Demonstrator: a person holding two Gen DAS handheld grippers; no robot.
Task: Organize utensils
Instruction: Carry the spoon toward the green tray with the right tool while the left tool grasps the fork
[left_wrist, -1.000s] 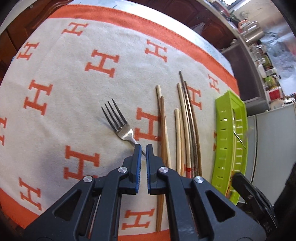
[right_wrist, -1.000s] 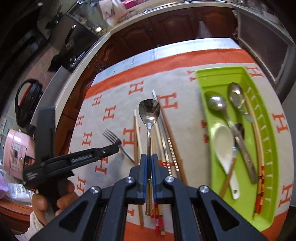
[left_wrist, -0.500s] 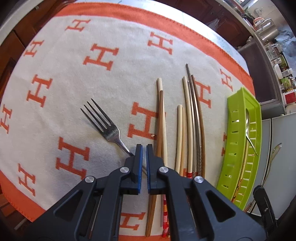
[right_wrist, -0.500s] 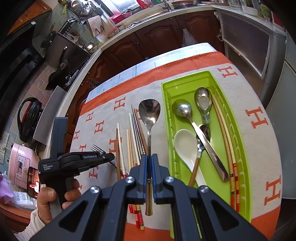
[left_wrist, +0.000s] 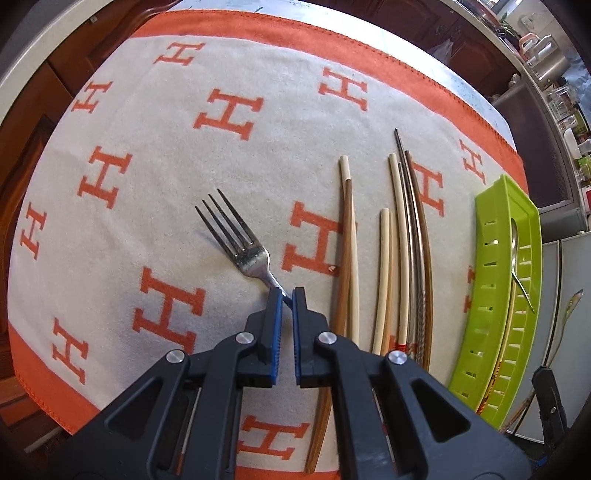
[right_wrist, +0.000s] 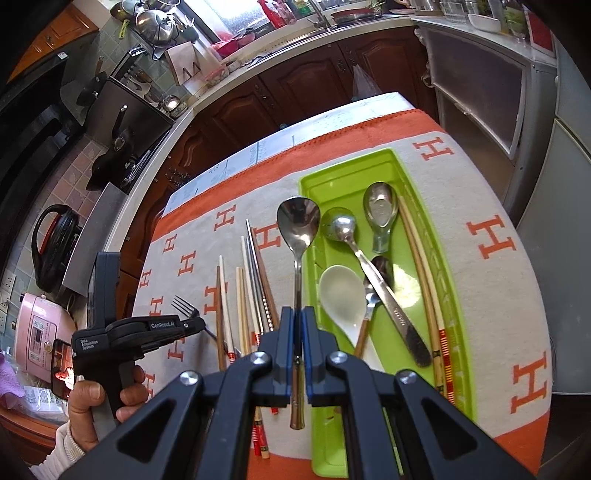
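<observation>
Because the spoons are gathered in the green tray (right_wrist: 456, 291), a metal spoon (right_wrist: 297, 236) is held clamped by its handle in the right gripper (right_wrist: 297, 325) above the tray's near wall, while the left gripper (left_wrist: 287, 295) is closed on the fork (left_wrist: 240, 240) handle on the cloth (left_wrist: 147, 155), beside the chopsticks (left_wrist: 402, 240).

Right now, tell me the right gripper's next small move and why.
Probably carry on sideways over the green tray, then lower and release. The right gripper is shut on a steel spoon whose bowl hangs at the tray's near wall, and other spoons already lie inside.
</observation>
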